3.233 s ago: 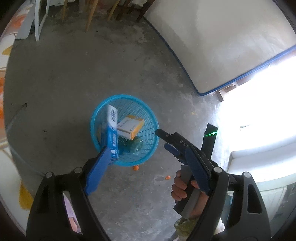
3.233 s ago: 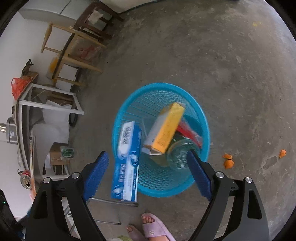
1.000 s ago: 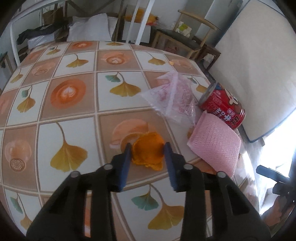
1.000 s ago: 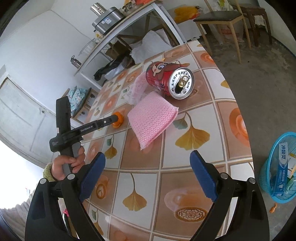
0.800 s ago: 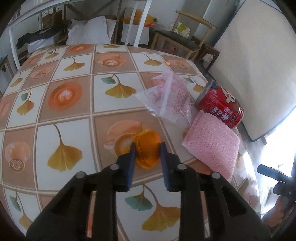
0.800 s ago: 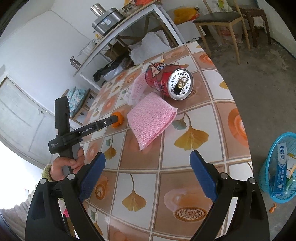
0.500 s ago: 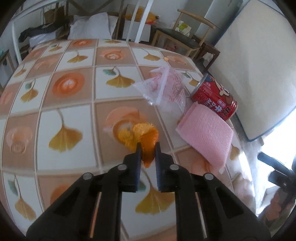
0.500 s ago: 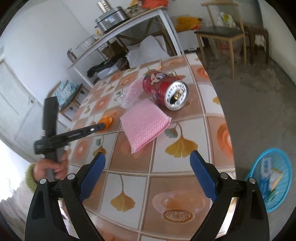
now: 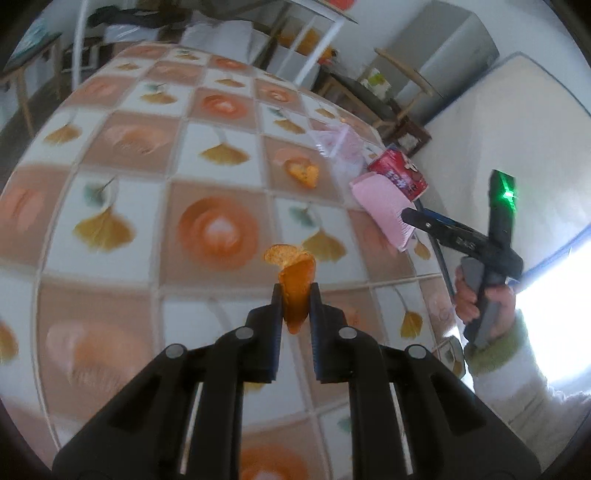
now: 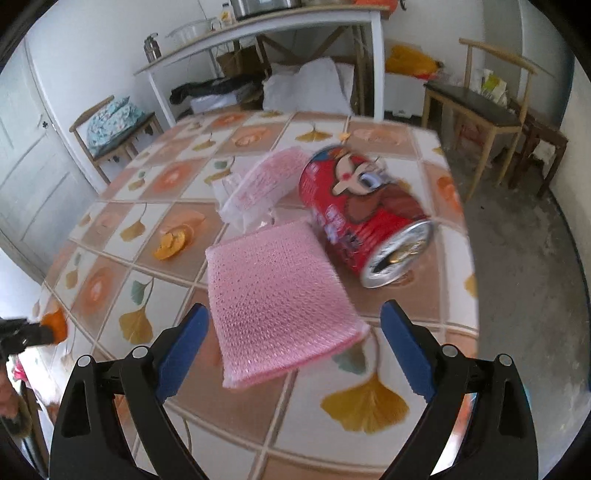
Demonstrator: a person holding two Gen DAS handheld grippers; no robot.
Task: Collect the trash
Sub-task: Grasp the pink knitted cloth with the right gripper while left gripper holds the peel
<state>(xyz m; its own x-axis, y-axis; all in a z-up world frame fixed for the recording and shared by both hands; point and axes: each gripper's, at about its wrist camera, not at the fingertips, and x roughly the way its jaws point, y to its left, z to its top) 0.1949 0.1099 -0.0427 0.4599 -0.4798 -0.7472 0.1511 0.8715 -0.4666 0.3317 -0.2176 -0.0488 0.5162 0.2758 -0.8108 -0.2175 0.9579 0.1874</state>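
Observation:
My left gripper (image 9: 294, 295) is shut on a piece of orange peel (image 9: 295, 284) and holds it above the tiled table (image 9: 110, 177); it shows at the left edge of the right wrist view (image 10: 55, 325). Another piece of peel (image 9: 303, 172) lies on the table, also in the right wrist view (image 10: 171, 243). My right gripper (image 10: 295, 332) is open, its jaws on either side of a pink sponge pad (image 10: 277, 295). A red can (image 10: 362, 221) lies on its side behind the pad. A clear plastic bag (image 10: 258, 188) lies beside the can.
The table edge (image 10: 461, 258) drops to a concrete floor on the right. Wooden chairs (image 10: 487, 110) and a white shelf table (image 10: 258, 33) stand behind. A white mattress (image 9: 498, 147) leans at the right in the left wrist view.
My left gripper has lifted the orange peel off the table and pulled back toward the table's near side. My right gripper has moved in close over the pink pad and the can.

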